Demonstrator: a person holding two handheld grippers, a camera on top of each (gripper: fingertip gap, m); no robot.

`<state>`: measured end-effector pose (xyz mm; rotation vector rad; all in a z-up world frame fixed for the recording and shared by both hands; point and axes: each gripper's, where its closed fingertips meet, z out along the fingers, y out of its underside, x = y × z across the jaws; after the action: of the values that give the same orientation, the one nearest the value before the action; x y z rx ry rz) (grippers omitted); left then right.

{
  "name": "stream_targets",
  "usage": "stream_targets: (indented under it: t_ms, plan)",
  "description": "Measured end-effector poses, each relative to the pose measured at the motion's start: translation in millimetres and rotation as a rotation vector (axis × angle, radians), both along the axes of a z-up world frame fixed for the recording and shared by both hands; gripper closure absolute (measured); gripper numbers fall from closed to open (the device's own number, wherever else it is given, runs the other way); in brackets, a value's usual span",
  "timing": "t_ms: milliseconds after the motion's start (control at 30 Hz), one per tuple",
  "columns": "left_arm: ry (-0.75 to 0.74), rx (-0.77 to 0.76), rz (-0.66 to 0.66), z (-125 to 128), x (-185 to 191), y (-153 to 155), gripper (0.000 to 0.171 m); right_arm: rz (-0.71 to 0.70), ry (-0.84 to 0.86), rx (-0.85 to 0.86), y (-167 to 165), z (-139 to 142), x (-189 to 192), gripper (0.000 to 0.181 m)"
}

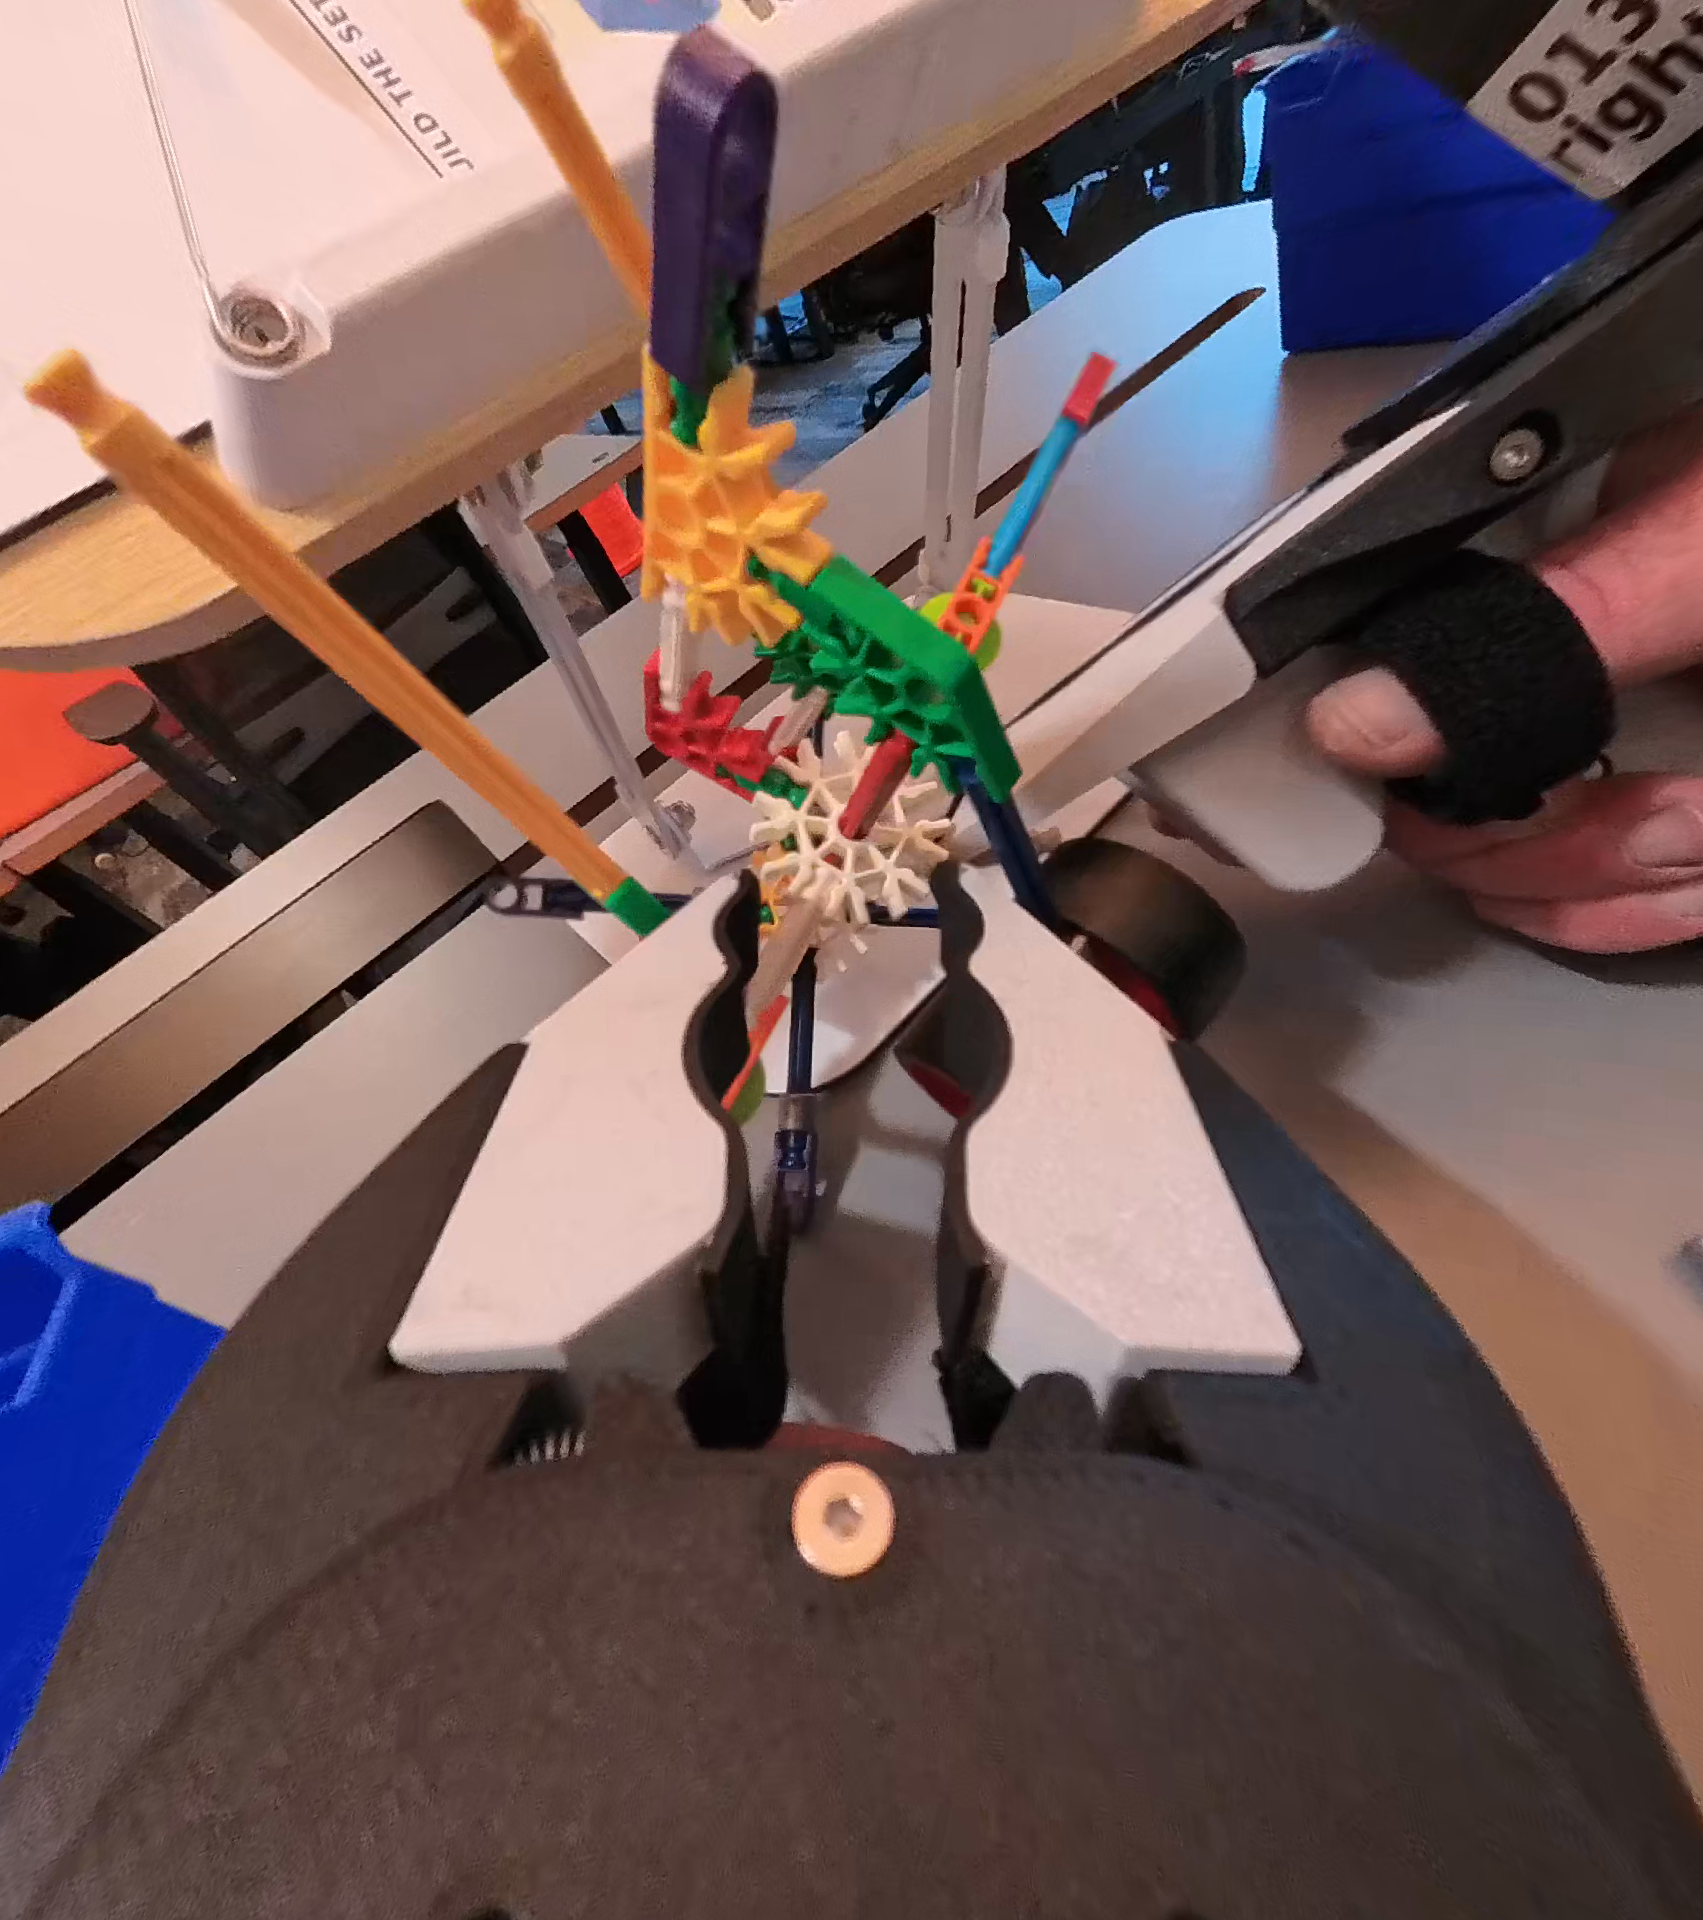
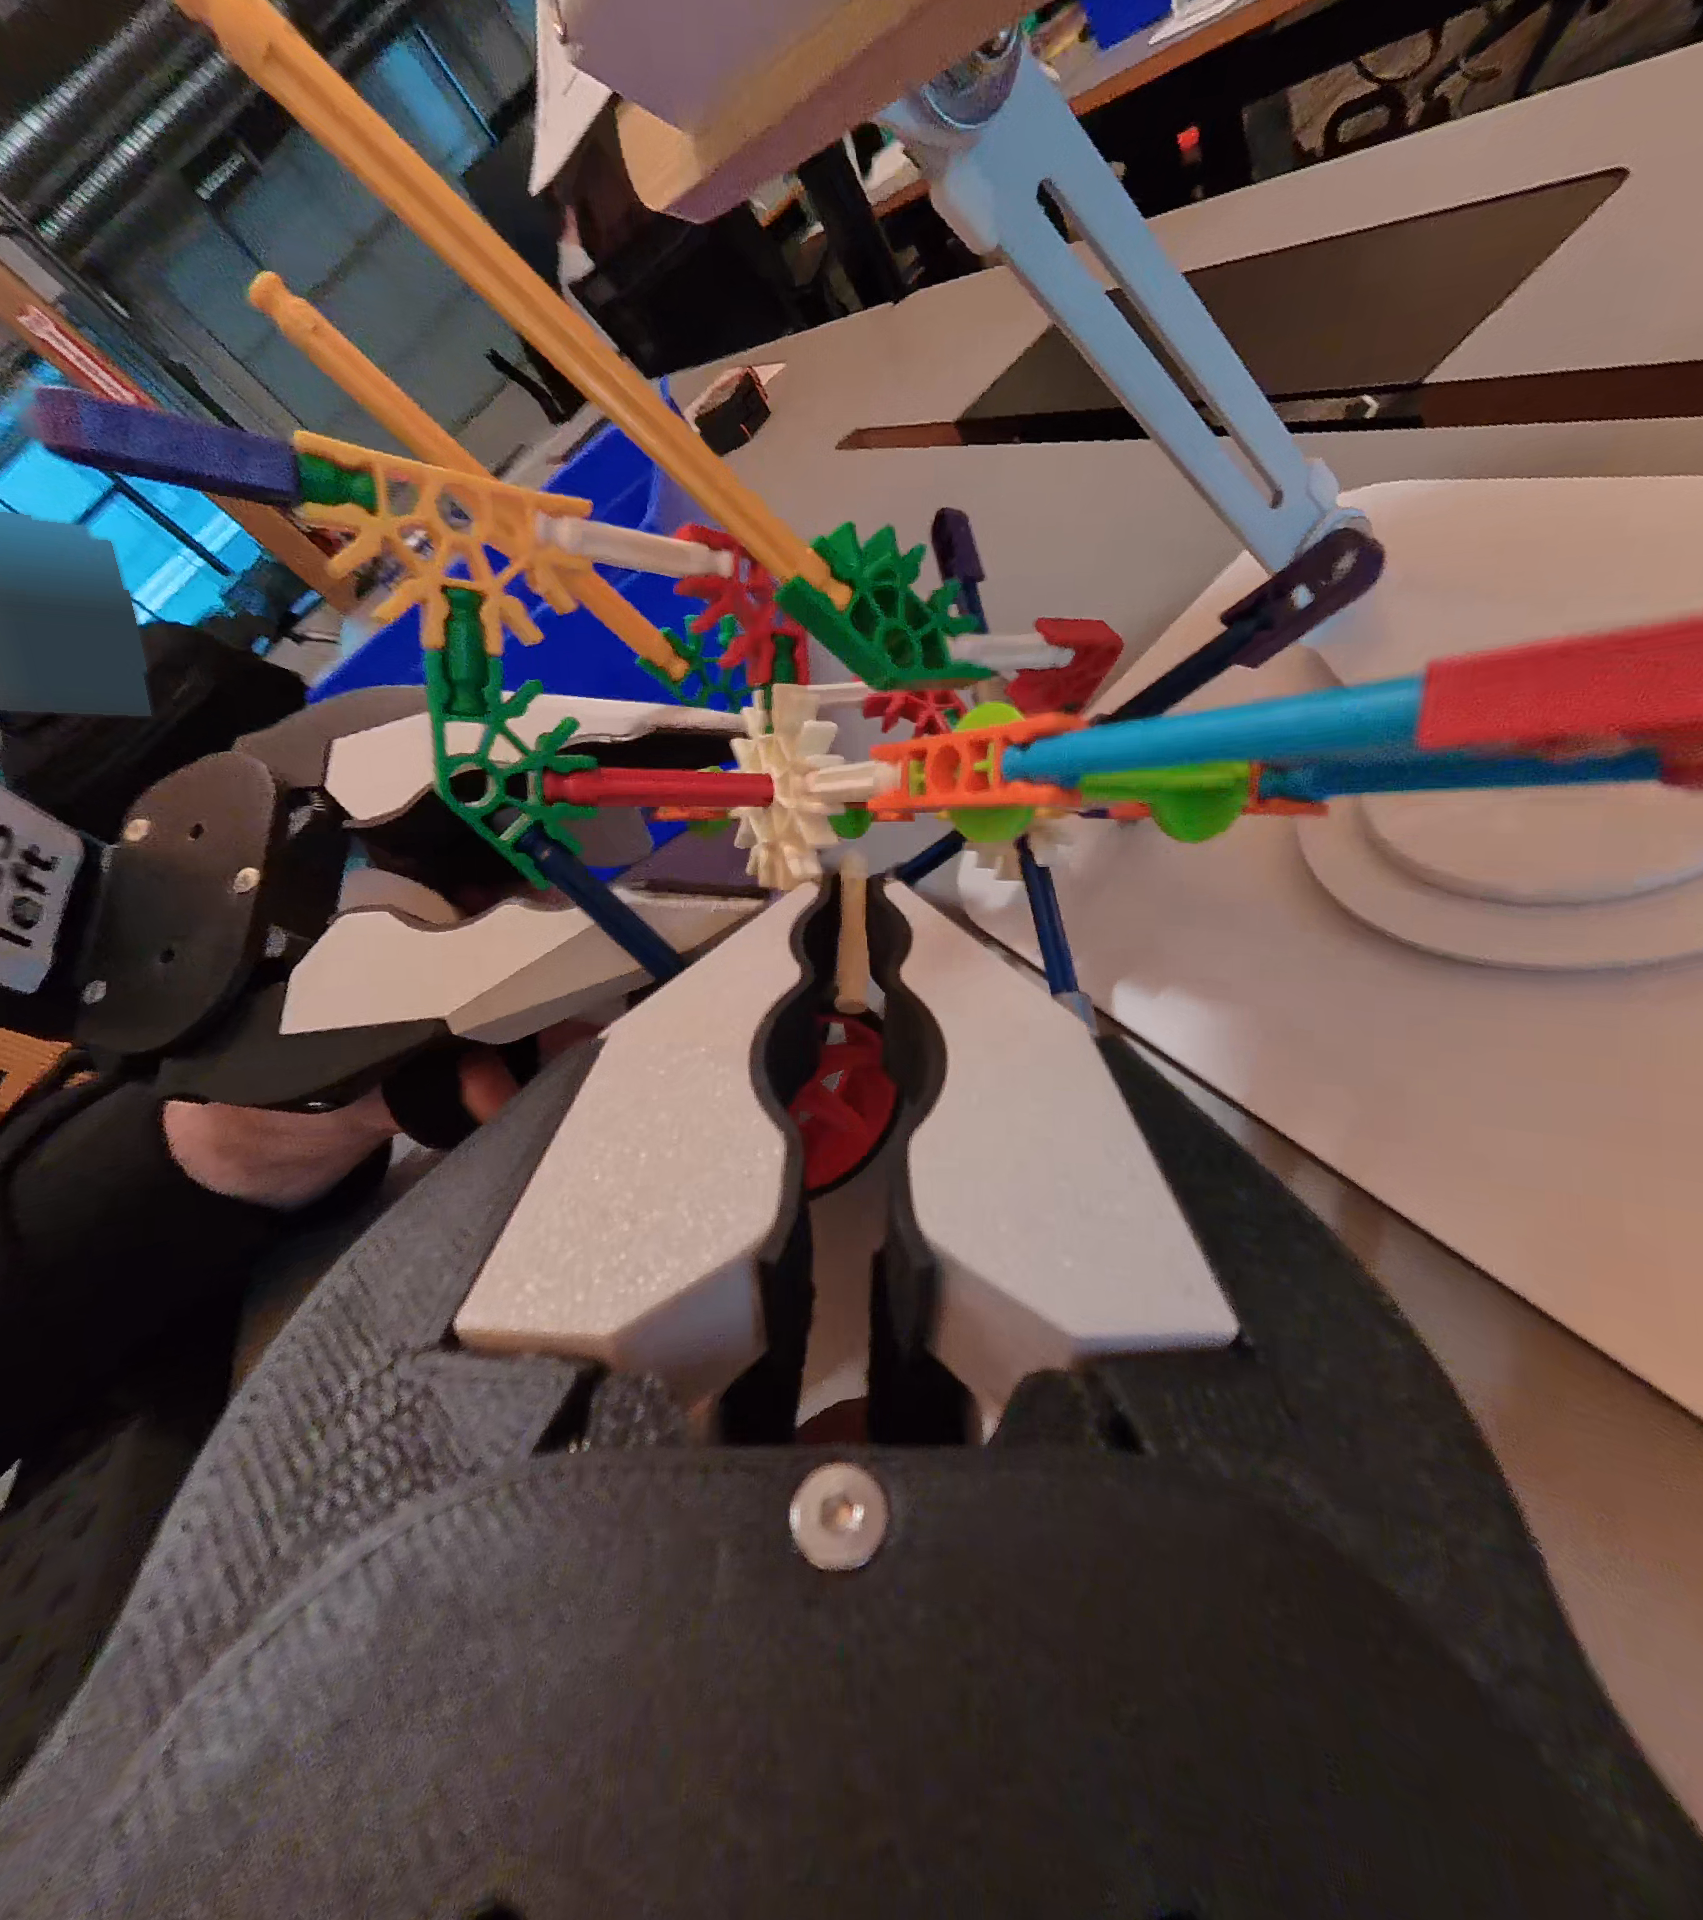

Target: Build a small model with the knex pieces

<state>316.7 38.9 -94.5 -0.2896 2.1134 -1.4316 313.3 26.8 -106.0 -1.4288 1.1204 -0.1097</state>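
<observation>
In the left wrist view, your left tongs (image 1: 847, 935) sat narrowed around the near end of a colourful rod-and-connector toy model (image 1: 805, 675), their tips just beside its white snowflake connector (image 1: 842, 842); thin rods ran down between them, but whether the pads truly pinched one I cannot tell. The model stood tall, its long axis running from the tongs up and away to a purple clip (image 1: 712, 208) at the far top. Two long yellow rods (image 1: 327, 623) slanted off to the far left. Your right tongs (image 1: 1273, 800) came in from the right, a hand (image 1: 1574, 769) around the handle. A blue bin (image 1: 26, 1455) lay near left on the grey desk (image 1: 1449, 1091).

In the right wrist view, your right tongs (image 2: 847, 904) were drawn in on a short cream rod (image 2: 852, 951) hanging from the white connector (image 2: 785, 800), a red wheel hub (image 2: 842, 1117) lying between the fingers farther back. Here the model spread crosswise, a blue and red rod (image 2: 1346, 717) pointing right, the purple clip (image 2: 172, 447) pointing left. Your left tongs (image 2: 712, 821) reached in from the left, apparently closed about the model's parts.
</observation>
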Motion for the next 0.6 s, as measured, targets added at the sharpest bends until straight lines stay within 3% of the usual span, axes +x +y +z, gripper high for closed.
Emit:
stream_targets:
  t_ms: [267, 600]
  plan:
    - [0.005, 0.041, 0.009, -5.4, -1.3, -2.6, 0.135, -0.018, -0.01, -0.112, -12.8, 5.3, -5.1, 0.179]
    - [-0.04, 0.068, 0.004, -4.1, -0.3, -2.1, 0.132, -0.016, -0.107, -0.005, 0.9, 29.3, -6.7, 0.179]
